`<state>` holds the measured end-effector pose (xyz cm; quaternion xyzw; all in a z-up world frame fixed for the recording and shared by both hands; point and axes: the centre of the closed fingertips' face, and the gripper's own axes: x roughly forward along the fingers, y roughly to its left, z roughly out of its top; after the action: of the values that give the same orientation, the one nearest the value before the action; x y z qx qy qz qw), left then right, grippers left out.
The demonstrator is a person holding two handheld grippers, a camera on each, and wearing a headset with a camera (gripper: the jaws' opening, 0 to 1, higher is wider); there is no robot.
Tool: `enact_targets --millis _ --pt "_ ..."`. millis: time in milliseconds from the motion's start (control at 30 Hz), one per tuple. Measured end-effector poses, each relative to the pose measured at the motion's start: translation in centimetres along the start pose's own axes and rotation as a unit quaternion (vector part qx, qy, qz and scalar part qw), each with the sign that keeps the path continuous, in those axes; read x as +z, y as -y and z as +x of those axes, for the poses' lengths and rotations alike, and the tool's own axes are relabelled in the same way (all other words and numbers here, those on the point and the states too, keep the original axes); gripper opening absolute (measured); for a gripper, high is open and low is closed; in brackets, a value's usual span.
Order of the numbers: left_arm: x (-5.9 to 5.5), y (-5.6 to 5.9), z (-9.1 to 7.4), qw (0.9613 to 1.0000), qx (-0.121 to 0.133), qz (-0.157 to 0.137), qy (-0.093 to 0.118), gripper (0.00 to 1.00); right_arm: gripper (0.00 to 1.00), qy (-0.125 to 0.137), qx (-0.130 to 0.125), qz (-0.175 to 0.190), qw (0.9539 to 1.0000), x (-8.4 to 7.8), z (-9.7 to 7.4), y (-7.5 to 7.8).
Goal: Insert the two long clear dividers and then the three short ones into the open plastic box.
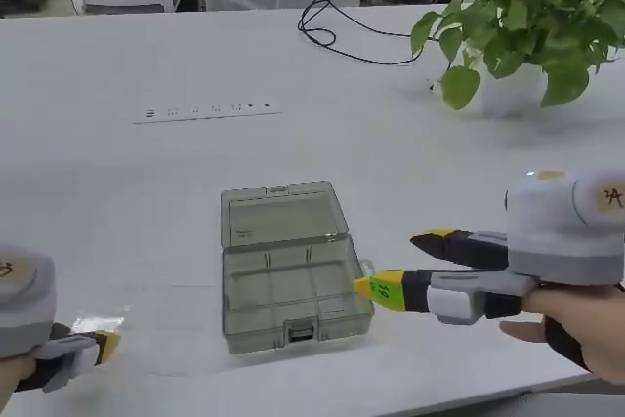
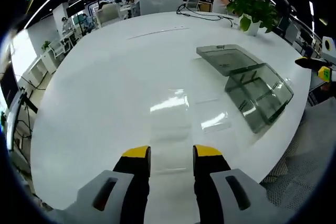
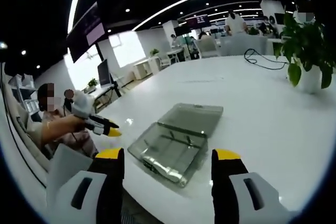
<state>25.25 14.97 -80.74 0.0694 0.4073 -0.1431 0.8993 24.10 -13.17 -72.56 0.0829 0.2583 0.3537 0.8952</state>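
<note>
Open plastic box (image 1: 256, 337) sits on the white table (image 1: 146, 192) near the front edge, with its lid (image 1: 283, 214) laid flat back on the far side and the latch facing the person. Thin upright lines show inside the base; whether these are fitted dividers or moulded slots cannot be told. Clear dividers (image 2: 170, 102) lie flat on the table to the left of the box, apart from it; glare prevents a count. Left gripper (image 2: 172, 153) is low over the table at the near end of these pieces, jaws moderately parted, gripping nothing. Right gripper (image 3: 168, 156) is level beside the box's right wall, jaws spread wide and empty; contact with the wall cannot be confirmed. A potted plant (image 1: 518, 17) and black cable (image 1: 332, 36) occupy the far side.
</note>
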Motion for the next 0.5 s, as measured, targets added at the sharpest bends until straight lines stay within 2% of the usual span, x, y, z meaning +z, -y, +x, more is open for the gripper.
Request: enact_targets --millis 67,233,500 --pt "0.9 0.8 -0.5 0.9996 -0.008 -0.003 0.026 0.3 0.64 0.009 0.006 0.014 0.9998 0.2 0.3 -0.5" --pt "2.2 2.7 -1.5 0.9969 -0.035 -0.028 0.064 0.3 0.53 0.039 0.023 0.057 0.9973 0.8 1.0 -1.7" --pt "3.3 5.8 -2.8 0.9923 -0.065 -0.038 0.099 0.3 0.46 0.043 0.042 0.082 0.9948 0.5 2.2 -3.6"
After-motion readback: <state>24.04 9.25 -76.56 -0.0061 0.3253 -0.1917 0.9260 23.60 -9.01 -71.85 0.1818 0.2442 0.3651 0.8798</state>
